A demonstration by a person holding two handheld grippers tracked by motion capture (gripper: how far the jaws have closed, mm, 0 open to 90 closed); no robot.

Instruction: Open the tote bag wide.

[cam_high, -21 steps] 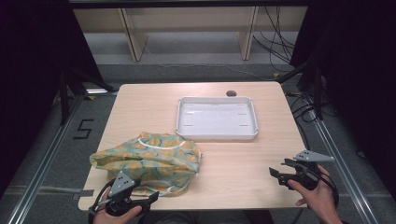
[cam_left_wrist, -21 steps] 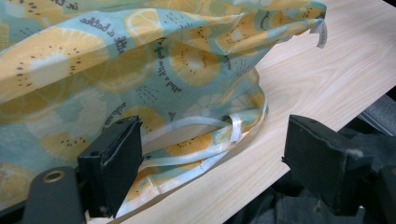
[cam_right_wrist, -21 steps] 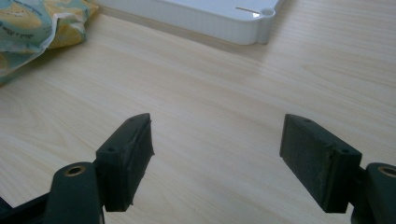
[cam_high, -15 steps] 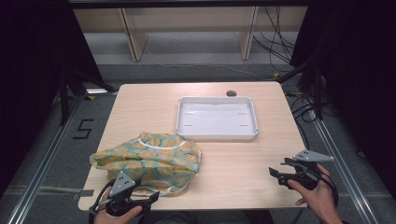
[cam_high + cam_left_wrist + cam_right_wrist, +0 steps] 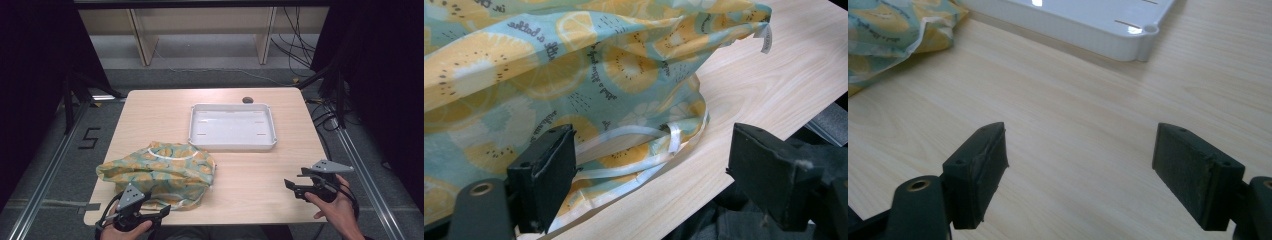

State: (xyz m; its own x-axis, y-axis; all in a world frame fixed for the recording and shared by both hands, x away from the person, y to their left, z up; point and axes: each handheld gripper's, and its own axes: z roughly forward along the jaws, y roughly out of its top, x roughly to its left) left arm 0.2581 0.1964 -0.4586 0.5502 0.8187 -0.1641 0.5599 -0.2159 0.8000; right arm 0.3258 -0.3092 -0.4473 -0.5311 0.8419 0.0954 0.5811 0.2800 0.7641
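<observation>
Reach-in stage, I judge — left tongs spread just short of the bag, right tongs spread over bare table — next, pinch the bag's white strap.

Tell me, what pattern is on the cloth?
Yellow lemon slices on pale teal, with small dark lettering; the cloth shows best in the left gripper view.

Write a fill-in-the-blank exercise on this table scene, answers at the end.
1. The teal cloth bag printed with yellow citrus slices lies nearest the ____ gripper.
2. The white rectangular plastic tray holds ____.
3. The right gripper has its jaws ____ above the light wooden table.

Missing words: left; nothing; open
</observation>
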